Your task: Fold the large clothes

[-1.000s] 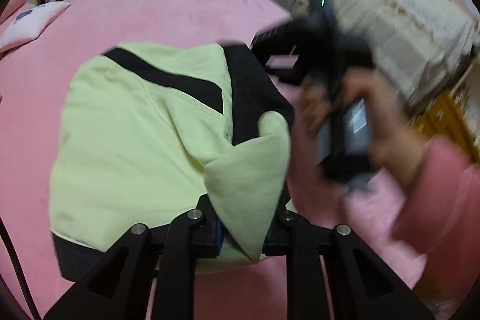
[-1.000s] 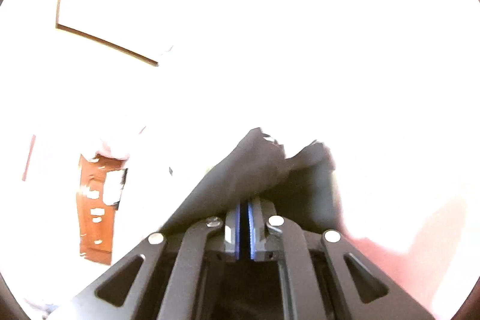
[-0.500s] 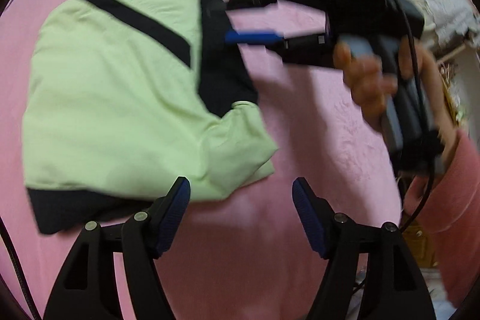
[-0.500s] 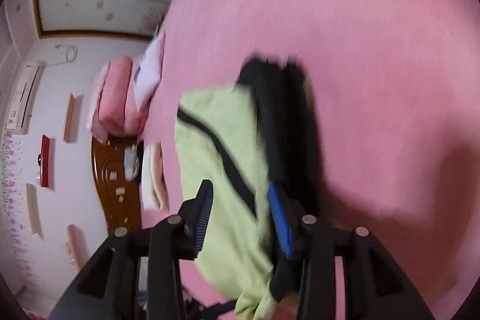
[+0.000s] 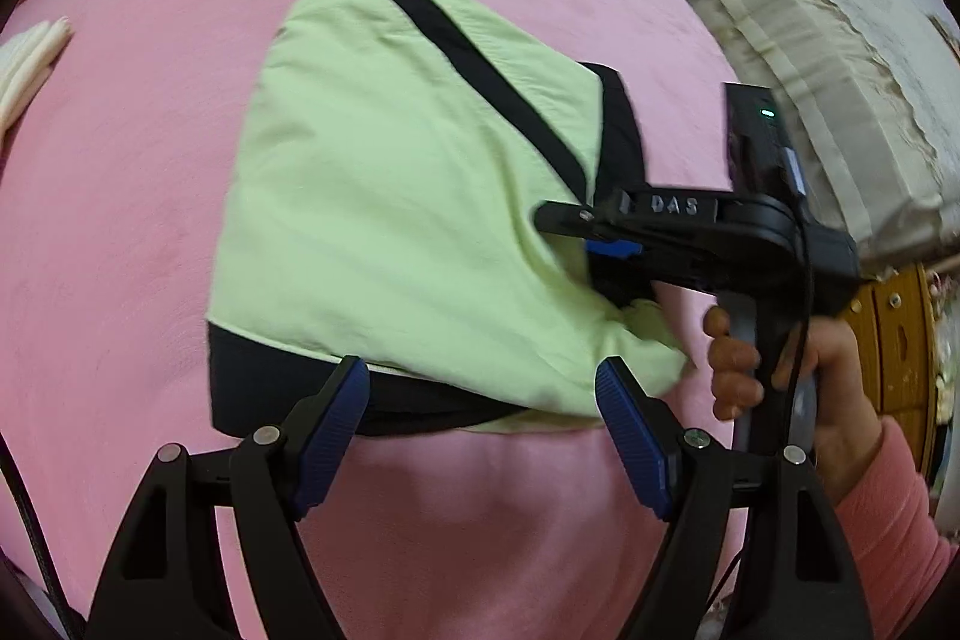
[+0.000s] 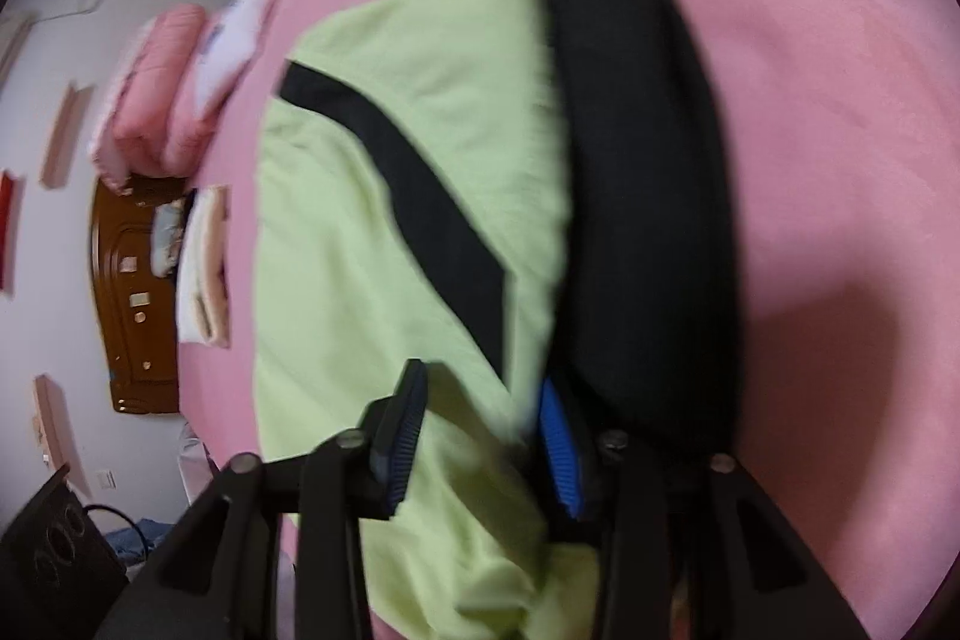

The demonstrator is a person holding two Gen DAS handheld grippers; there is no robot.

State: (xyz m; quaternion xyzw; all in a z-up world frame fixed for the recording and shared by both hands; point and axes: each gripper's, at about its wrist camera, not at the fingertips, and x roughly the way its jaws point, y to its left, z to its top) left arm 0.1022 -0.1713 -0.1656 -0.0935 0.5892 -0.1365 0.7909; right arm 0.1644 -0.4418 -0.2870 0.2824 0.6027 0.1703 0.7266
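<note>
- I see the jacket (image 5: pixel 384 196) folded into a compact bundle, lying at the centre of the bed (image 5: pixel 132 196) in the left view.
- My left claw (image 5: pixel 480 421) is spread wide and holds nothing; its blue pads sit just at the bundle's near hem, at 6 o'clock.
- My right claw (image 6: pixel 480 436) is also parted, one finger above the green layer and the other tucked under it by the black edge; I judge it straddles the cloth without pinching, though blur makes contact hard to tell.
- Risk: if I pull the right claw back with that lower finger under the layer, I think it drags the fold open.
- Risk: the loose green flap at 4 o'clock in the left view looks untucked; a nudge from either claw could spill it wider.
- Risk: the cloth looks thin and slippery, so stacked layers may slide rather than stay put.
- Material: pale green woven shell, finely creased, with a black diagonal stripe and a black band along the hem.
- The black edge in the right view reads as a thick, rounded roll.
- The bed cover is pink, plush and soft, so it gives under pressure.
</note>
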